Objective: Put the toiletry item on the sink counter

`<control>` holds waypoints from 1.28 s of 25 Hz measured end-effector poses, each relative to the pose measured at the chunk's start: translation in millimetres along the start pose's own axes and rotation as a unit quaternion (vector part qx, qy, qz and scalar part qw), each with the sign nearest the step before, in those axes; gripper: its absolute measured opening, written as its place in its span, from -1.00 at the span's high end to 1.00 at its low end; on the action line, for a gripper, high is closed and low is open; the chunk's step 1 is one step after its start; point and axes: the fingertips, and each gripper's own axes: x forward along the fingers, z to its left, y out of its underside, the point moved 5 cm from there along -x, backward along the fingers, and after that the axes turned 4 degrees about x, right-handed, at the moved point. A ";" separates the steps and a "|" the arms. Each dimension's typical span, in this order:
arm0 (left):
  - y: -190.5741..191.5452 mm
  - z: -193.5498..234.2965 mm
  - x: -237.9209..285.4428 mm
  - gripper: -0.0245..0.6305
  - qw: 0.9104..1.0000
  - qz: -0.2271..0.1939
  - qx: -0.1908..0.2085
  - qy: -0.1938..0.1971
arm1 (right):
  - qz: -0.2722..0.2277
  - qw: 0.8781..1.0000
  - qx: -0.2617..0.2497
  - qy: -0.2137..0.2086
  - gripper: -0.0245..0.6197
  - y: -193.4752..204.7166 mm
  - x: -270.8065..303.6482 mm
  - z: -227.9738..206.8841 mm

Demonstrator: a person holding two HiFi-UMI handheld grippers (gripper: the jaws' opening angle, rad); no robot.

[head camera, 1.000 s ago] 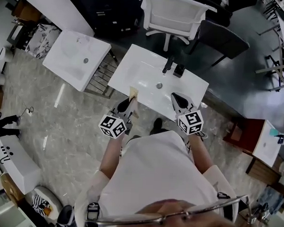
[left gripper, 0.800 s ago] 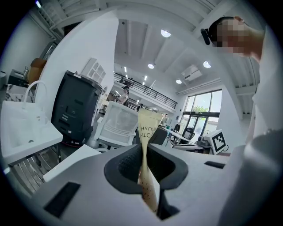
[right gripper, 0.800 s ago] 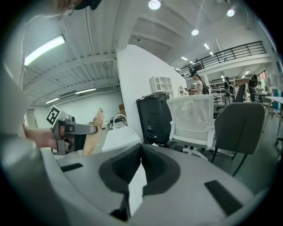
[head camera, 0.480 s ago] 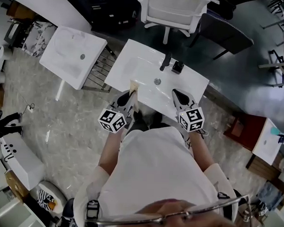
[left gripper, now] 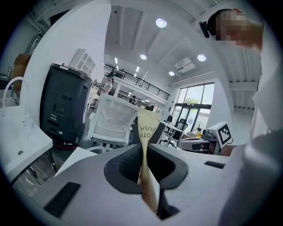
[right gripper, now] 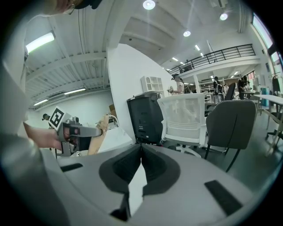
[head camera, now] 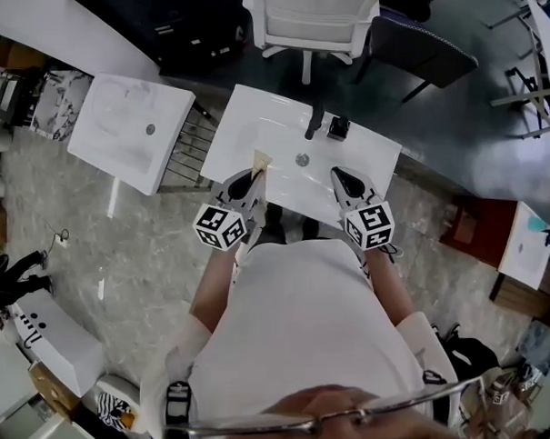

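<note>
A tan cardboard toothbrush box stands upright in my left gripper, which is shut on it over the front left part of the white sink counter. In the left gripper view the box rises from between the dark pads, and its printed top end stands above the jaws. My right gripper hovers over the counter's front right, shut, with nothing between its jaws. In the right gripper view the tips meet, and the left gripper with the box shows at the left.
A black faucet and a small black item stand at the back of the counter, with the drain in the basin. A second white sink stands to the left. A white chair and a dark chair stand behind.
Both grippers have moved a little forward over the counter's near edge, the left one more, with the box still in it. Neither pair of jaws has changed.
</note>
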 end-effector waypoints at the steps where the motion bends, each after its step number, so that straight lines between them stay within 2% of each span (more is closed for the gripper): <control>1: -1.2 5.8 3.4 0.84 1.000 0.005 0.005 0.004 | 0.000 1.000 0.001 0.004 0.90 -1.1 3.6 0.5; 10: -0.9 48.4 32.0 0.84 0.997 0.050 0.038 0.044 | 0.010 0.998 0.020 0.051 0.90 1.0 20.9 -2.2; 19: 11.9 87.2 72.4 0.84 0.987 0.109 0.080 0.086 | 0.018 0.994 0.046 0.101 0.90 6.6 32.7 -6.5; 26: 14.7 95.4 107.8 0.84 0.970 0.148 0.151 0.119 | 0.020 0.989 0.064 0.132 0.90 16.6 32.3 -6.2; 32: 19.6 110.5 141.4 0.84 0.950 0.181 0.207 0.150 | 0.021 0.985 0.086 0.151 0.90 26.3 34.0 -4.4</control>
